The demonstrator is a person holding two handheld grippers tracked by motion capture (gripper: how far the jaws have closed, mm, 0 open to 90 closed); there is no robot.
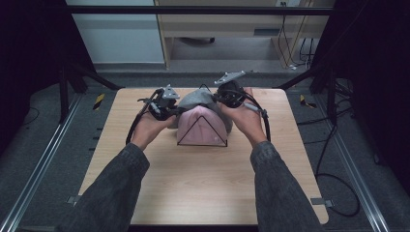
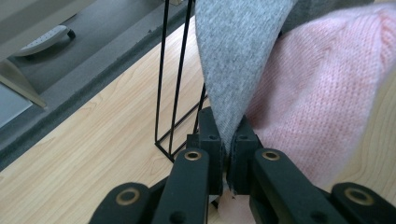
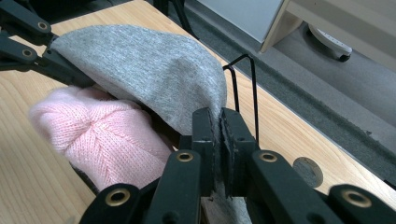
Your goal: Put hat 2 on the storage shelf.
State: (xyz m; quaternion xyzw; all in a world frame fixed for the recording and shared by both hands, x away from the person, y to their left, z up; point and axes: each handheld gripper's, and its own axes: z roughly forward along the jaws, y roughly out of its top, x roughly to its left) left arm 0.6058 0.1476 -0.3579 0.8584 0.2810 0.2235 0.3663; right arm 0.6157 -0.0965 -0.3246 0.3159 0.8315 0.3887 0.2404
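Note:
A grey beanie (image 1: 197, 99) is stretched between my two grippers, just above and behind a pink knitted hat (image 1: 200, 126) that sits on a black wire stand (image 1: 202, 143) at the table's middle back. My left gripper (image 1: 175, 110) is shut on the beanie's left edge. In the left gripper view the jaws (image 2: 227, 140) pinch the grey fabric (image 2: 238, 60), with the pink hat (image 2: 317, 102) beside it. My right gripper (image 1: 218, 99) is shut on the right edge. Its own view has the jaws (image 3: 218, 126) closed on the grey beanie (image 3: 144, 65), above the pink hat (image 3: 102, 135).
The wooden table (image 1: 203, 183) has free room in front of the stand. The stand's thin wire uprights (image 2: 173, 93) rise close to my left jaws, and a wire loop (image 3: 247, 88) stands behind my right jaws. Beyond the table's back edge lie grey floor, cabinets and cables (image 1: 309, 53).

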